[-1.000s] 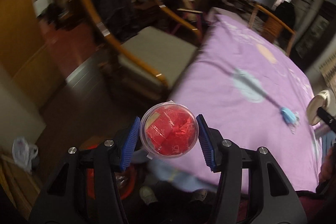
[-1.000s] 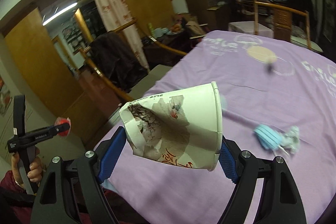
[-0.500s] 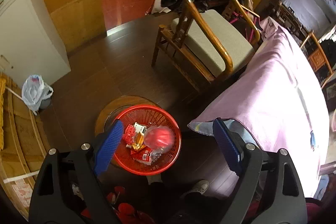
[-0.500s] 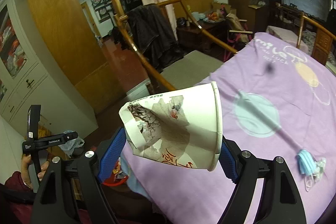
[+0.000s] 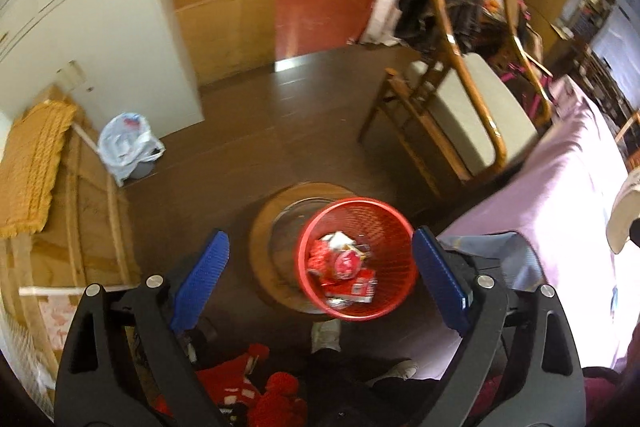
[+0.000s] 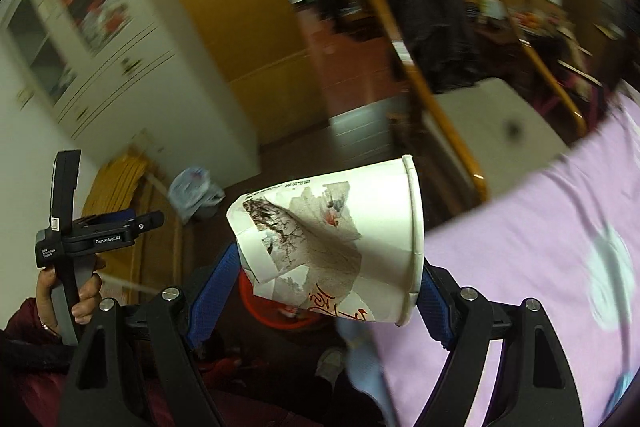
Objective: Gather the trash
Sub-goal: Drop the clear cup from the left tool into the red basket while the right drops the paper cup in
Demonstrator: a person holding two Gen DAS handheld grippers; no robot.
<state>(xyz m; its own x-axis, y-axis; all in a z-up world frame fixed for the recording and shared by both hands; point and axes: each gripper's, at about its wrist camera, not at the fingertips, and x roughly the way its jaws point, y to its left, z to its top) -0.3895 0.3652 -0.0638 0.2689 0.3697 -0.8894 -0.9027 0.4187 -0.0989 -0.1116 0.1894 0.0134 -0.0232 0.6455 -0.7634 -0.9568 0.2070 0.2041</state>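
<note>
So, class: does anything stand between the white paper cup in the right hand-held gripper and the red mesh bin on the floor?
Nothing visible does. The white paper cup is clamped in the right hand-held gripper, and the red mesh bin stands open-topped below, with trash inside.

Red basket (image 5: 394, 227) of trash below opening jaws

Bright red mesh basket (image 5: 394, 227) on the dark brown floor (image 5: 280, 131), red and white wrappers (image 5: 344, 267) inside. White paper cup (image 6: 360, 227) has brownish ink art, red calligraphy. Tablecloth (image 6: 520, 247) is lilac.
</note>
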